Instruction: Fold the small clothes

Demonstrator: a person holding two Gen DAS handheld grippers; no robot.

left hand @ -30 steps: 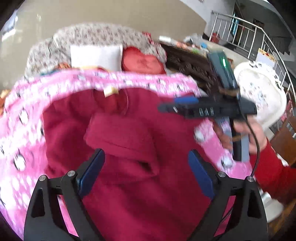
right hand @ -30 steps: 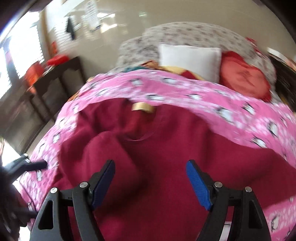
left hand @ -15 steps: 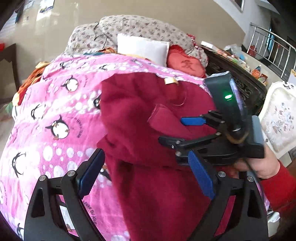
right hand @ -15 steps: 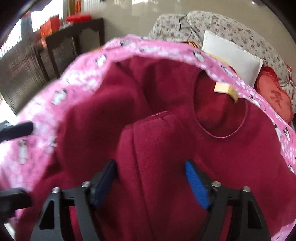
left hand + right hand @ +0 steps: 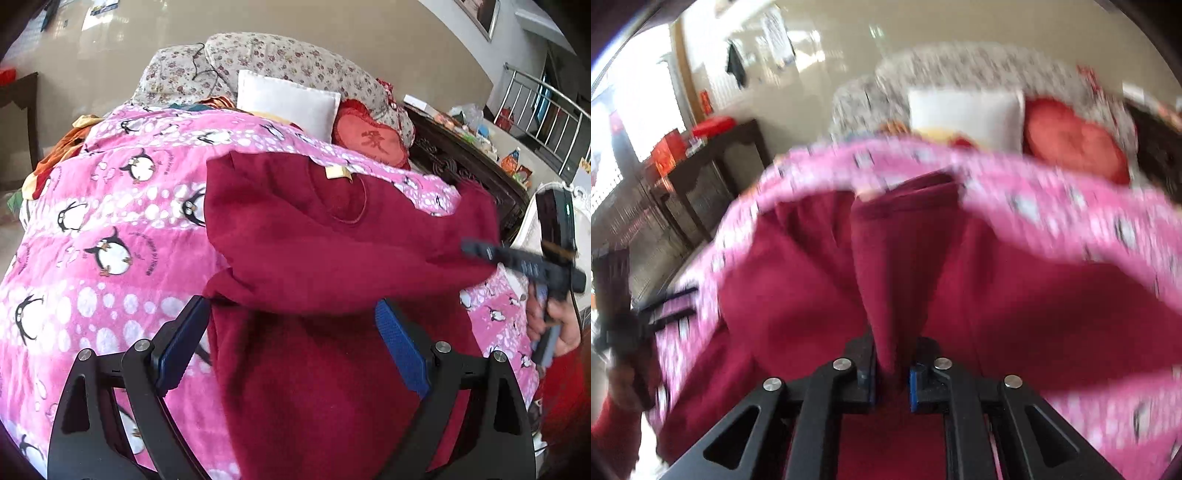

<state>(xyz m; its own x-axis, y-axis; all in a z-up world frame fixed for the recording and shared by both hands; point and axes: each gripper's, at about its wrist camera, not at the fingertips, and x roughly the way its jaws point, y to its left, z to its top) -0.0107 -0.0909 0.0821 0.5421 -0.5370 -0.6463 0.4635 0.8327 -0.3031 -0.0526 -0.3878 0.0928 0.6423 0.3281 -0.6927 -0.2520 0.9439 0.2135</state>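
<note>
Maroon fleece sweater (image 5: pixel 332 266) on blanket (image 5: pixel 110 229), soft, floppy; best taken at hem corners. Right gripper (image 5: pixel 892 380) jaws pinching a fold; left gripper (image 5: pixel 291 343) jaws wide, empty.

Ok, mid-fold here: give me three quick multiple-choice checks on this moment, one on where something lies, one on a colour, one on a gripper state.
1. The garment lies on:
A. penguin blanket
B. wooden table
C. white chair

2. The garment's colour:
A. navy
B. dark red
C. grey

3. The right gripper is:
A. wide open
B. shut on cloth
C. out of view

Answers:
1 A: the sweater is spread on the pink blanket.
2 B: it is dark red throughout.
3 B: the right gripper pinches a fold of it, while the left gripper hangs open.
</note>
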